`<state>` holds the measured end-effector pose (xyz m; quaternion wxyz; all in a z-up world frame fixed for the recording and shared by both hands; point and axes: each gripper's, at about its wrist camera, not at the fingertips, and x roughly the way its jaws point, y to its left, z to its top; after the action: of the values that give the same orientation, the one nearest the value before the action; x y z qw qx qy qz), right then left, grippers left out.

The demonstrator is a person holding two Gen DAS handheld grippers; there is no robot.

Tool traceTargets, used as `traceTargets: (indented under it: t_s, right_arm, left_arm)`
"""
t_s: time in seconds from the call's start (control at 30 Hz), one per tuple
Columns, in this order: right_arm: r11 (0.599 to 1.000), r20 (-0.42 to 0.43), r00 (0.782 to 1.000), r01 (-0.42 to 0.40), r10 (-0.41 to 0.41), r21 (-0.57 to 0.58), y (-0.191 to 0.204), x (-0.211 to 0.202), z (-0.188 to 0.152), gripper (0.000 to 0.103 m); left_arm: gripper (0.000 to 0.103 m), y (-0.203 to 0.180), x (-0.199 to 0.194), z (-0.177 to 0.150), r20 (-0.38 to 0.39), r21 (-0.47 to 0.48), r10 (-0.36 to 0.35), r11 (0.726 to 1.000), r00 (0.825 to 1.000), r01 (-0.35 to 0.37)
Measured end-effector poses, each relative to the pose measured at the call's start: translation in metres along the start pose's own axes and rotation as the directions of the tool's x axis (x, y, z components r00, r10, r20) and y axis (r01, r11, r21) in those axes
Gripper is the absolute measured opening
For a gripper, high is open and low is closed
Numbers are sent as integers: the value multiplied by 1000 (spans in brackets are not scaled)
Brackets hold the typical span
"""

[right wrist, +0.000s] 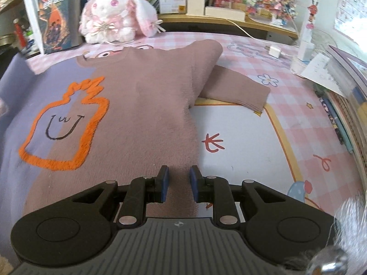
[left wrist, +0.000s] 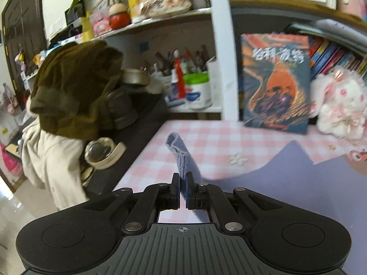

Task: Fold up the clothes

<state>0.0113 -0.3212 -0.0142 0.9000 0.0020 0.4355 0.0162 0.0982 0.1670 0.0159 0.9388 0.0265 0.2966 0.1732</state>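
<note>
A two-tone knit sweater (right wrist: pixel 142 105) lies spread face-up on a pink-check tablecloth (right wrist: pixel 286 84), collar toward the plush rabbit (right wrist: pixel 114 16) at the back of the desk. The left gripper (left wrist: pixel 182 184) is pressed together on a strip of the lilac side — prob. the sleeve (left wrist: pixel 181 153) — which stands up out of the pinch, lifted off the cloth. The right gripper (right wrist: pixel 179 178) hovers low over the mauve hem area, jaws part-way spread w/ knit visible between them; the pads do not appear to press on it, so no grip there by the look of it.

Handling, as a judgement: soft, limp, light, fuzzy-surfaced — it will drape and sag from any single pinch, drag across the cloth rather than slide cleanly, and won't hold a crease unless smoothed flat. Best holds look like cuff, shoulder seam and hem corners, where the knit is doubled; a mid-panel pinch would just bunch it. The right sleeve (right wrist: pixel 236 89) is already lying slanted beside the body.

Writing: the chest carries an orange-outlined shape (right wrist: pixel 66 126) w/ a drawn smiling face, no words. A book (left wrist: pixel 275 82) propped on the shelf shows white Chinese characters — too blurred to read with confidence. No brand label visible on the garment.
</note>
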Motion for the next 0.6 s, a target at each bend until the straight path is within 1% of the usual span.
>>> traceTargets:
  t_s: [0.2,0.33,0.5,0.53,0.57,0.6]
  right_arm:
    - [997,-1,998,68,-68,42,10,1,-1,20]
    - [993,-5,995,103,-103,50,16,3,-1,20]
    - [993,-14,994,105,-105,44,21,3,-1,20]
    - [994,-15,994,104,-104,41,21,3,-1,20]
    - [994,-16,995,104,-103,39,22,3,-1,20]
    - [994,-17,995,103,-102,36,22,3,0,20]
  left_arm:
    - [4,41,13,-3,-8,-70,58,996,998,-59]
    - [4,63,14,-3,2,-95,69,993,998,-68]
    - [5,80,17,-11,-18,-119,73,990,997,-75]
    - [10,83,18,-13,-36,-125,67,990,997,-71]
    - [11,87,21,-15,-72,-133,48,989,996,-57]
    - [18,91,25,-17,-117,-138,31,989,993,-47]
